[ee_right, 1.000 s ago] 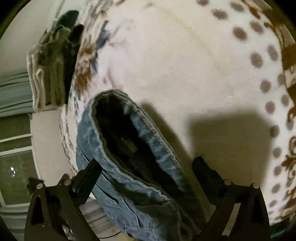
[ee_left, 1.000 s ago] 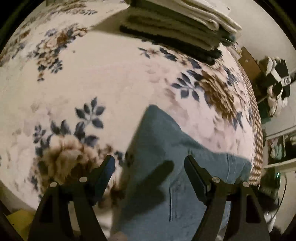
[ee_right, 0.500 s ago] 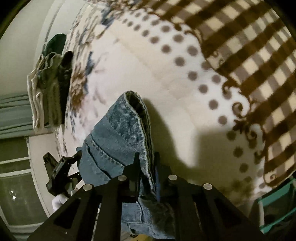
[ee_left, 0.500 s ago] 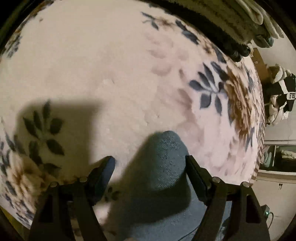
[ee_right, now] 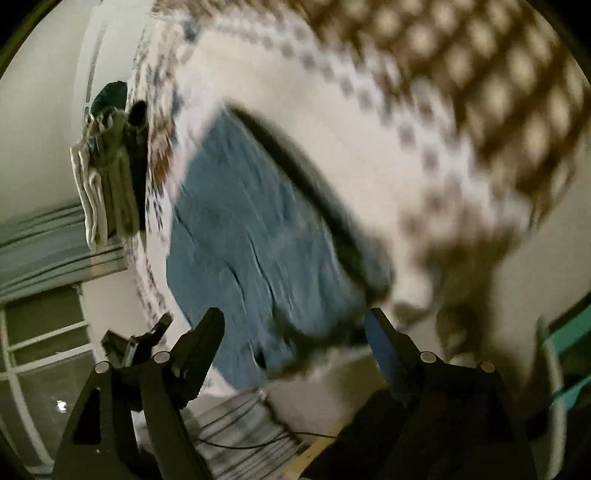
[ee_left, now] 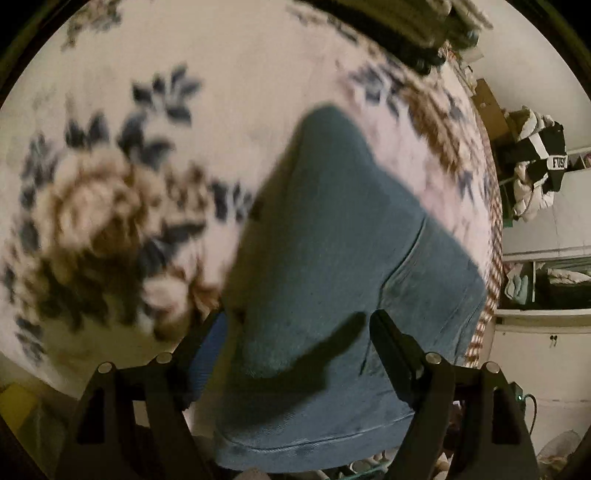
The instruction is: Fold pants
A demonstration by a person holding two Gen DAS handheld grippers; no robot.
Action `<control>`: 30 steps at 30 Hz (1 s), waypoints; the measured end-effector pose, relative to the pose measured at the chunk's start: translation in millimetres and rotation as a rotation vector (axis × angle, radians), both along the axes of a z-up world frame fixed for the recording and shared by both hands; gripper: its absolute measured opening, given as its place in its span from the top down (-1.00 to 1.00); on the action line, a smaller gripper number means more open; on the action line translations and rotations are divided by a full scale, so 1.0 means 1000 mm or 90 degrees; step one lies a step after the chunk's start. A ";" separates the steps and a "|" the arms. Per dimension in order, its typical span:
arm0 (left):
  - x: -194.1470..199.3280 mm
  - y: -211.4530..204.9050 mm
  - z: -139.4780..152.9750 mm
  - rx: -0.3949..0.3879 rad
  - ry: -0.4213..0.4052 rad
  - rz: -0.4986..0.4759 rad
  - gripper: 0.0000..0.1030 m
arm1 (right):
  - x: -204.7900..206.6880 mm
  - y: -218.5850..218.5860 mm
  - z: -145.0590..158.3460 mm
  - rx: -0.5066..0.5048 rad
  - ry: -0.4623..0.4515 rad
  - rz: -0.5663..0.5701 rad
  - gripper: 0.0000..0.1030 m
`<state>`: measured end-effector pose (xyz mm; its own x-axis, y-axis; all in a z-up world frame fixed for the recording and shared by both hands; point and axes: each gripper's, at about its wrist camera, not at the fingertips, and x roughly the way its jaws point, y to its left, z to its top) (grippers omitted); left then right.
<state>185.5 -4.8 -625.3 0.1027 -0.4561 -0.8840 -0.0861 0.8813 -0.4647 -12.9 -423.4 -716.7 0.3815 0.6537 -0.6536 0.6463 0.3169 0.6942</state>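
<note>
Blue denim pants (ee_left: 332, 266) lie folded on a cream floral blanket (ee_left: 147, 92). In the left wrist view my left gripper (ee_left: 297, 328) is open, its fingers spread above the near part of the denim, holding nothing. In the blurred right wrist view the pants (ee_right: 243, 236) lie flat on the blanket. My right gripper (ee_right: 295, 325) is open and empty, just off their near edge. The left gripper also shows in the right wrist view (ee_right: 140, 339) at the pants' left side.
A stack of folded clothes (ee_right: 107, 177) sits at the far end of the bed, also seen in the left wrist view (ee_left: 406, 22). A brown checked blanket border (ee_right: 480, 92) runs along the right. Shelves and hung clothes (ee_left: 539, 166) stand beside the bed.
My right gripper has let go of the denim edge, opened and pulled back; the pants now lie flat. My left gripper has drawn back and risen, so more denim shows.
</note>
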 end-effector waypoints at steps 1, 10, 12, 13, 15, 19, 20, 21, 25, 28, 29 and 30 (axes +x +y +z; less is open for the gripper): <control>-0.002 -0.004 -0.006 0.004 0.003 -0.009 -0.52 | -0.002 0.010 -0.010 0.020 0.001 -0.012 -0.57; 0.001 -0.003 -0.024 -0.037 0.005 -0.030 -0.56 | 0.032 0.043 -0.030 0.017 -0.071 -0.053 -0.60; 0.000 0.001 -0.026 -0.045 0.003 -0.032 -0.59 | 0.035 0.045 -0.031 0.010 -0.079 -0.051 -0.60; -0.001 0.002 -0.027 -0.048 0.002 -0.032 -0.59 | 0.036 0.045 -0.035 0.006 -0.077 -0.042 -0.60; -0.003 0.003 -0.026 -0.050 -0.002 -0.028 -0.59 | 0.042 0.046 -0.039 0.001 -0.083 -0.030 -0.60; -0.006 0.003 -0.023 -0.069 -0.014 -0.029 -0.03 | 0.056 0.057 -0.026 -0.040 -0.074 -0.006 -0.05; -0.009 0.003 -0.018 -0.065 -0.018 -0.033 0.07 | 0.057 0.059 -0.026 -0.051 -0.071 -0.001 0.16; -0.009 0.002 -0.014 -0.061 -0.024 -0.034 0.27 | 0.055 0.061 -0.025 -0.048 -0.071 -0.009 0.19; -0.016 0.002 0.013 -0.058 -0.048 -0.042 0.54 | 0.052 0.067 -0.010 -0.067 -0.077 -0.011 0.34; -0.020 0.005 0.040 -0.062 -0.059 -0.034 0.57 | 0.048 0.063 0.015 -0.080 -0.084 -0.009 0.38; -0.022 0.006 0.052 -0.063 -0.067 -0.032 0.58 | 0.050 0.063 0.025 -0.083 -0.088 -0.006 0.39; -0.023 0.007 0.064 -0.062 -0.072 -0.034 0.59 | 0.052 0.064 0.035 -0.085 -0.093 -0.002 0.39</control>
